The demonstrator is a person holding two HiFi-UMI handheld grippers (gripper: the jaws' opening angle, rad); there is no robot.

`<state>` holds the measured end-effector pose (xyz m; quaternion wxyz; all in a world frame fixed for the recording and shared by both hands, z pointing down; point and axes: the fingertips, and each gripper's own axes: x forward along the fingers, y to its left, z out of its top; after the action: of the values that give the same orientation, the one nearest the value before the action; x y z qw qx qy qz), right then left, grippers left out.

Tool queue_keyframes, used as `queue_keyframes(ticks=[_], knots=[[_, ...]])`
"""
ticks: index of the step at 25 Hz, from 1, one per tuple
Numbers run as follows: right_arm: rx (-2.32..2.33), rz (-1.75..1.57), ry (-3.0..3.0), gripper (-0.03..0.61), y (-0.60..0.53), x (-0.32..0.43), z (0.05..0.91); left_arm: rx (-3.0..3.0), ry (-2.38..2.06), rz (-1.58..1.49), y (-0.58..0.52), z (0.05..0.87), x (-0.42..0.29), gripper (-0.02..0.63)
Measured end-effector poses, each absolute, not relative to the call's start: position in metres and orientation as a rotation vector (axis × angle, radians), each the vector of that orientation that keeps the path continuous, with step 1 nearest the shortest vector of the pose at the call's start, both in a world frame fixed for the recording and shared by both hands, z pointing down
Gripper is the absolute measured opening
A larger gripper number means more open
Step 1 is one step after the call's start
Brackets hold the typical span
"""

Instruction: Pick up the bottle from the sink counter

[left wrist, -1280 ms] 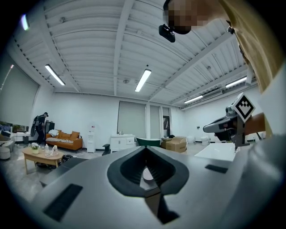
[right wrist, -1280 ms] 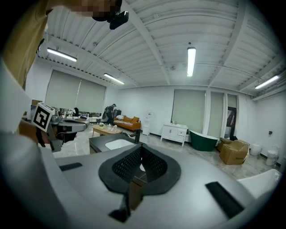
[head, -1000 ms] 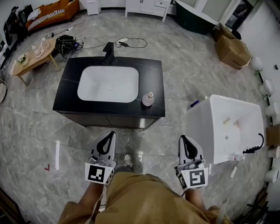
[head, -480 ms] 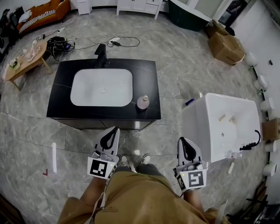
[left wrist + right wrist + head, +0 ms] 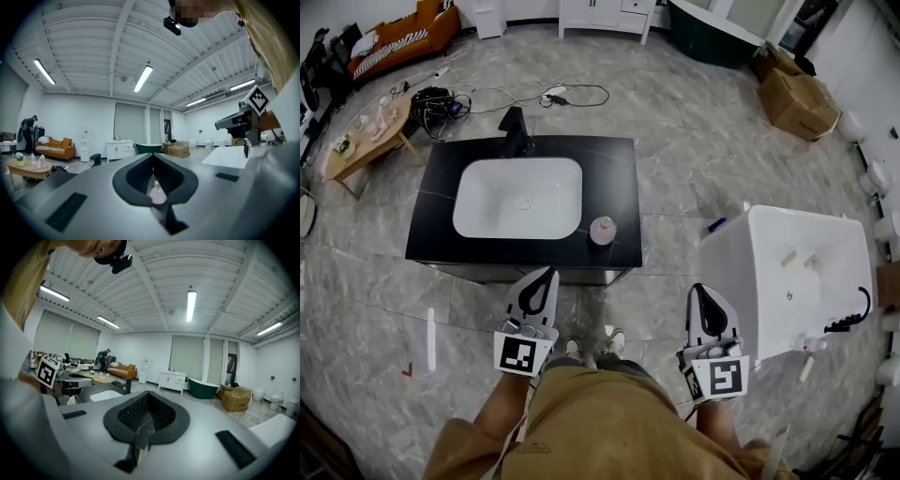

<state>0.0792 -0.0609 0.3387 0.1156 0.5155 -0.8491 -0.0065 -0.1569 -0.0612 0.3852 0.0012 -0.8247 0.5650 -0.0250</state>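
1. Standing upright near the front right corner of the black sink counter, the pink round-bodied bottle sits just right of the white basin, with nothing touching it.
2. The left gripper hangs close to the counter's front edge, pointing toward the bottle but apart from it. Its jaws are pressed fully together and hold nothing. In the left gripper view the bottle shows small beyond them, in line with the jaws.
3. The right gripper is held well to the right of the counter, near the white freestanding tub. Its jaws are also closed on each other and empty.
4. A black faucet rises at the basin's back edge.
5. The person's tan trousers and shoes show between the grippers, on a grey marbled floor.
6. Farther off are a cardboard box, an orange sofa and a low wooden table.
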Motion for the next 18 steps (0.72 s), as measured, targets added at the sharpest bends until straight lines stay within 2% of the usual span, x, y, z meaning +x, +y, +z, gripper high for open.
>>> queue_keyframes(ticks=[13,18], knots=[[1.553,0.059,-2.403,0.003,-0.067,0.117,0.363,-2.572,1.672,-0.237,-0.131,0.442,-0.126,0.005],[1.557,0.086,-2.372,0.003,-0.068,0.126,0.377,-2.633,1.652,-0.265,-0.155,0.472,-0.115,0.035]])
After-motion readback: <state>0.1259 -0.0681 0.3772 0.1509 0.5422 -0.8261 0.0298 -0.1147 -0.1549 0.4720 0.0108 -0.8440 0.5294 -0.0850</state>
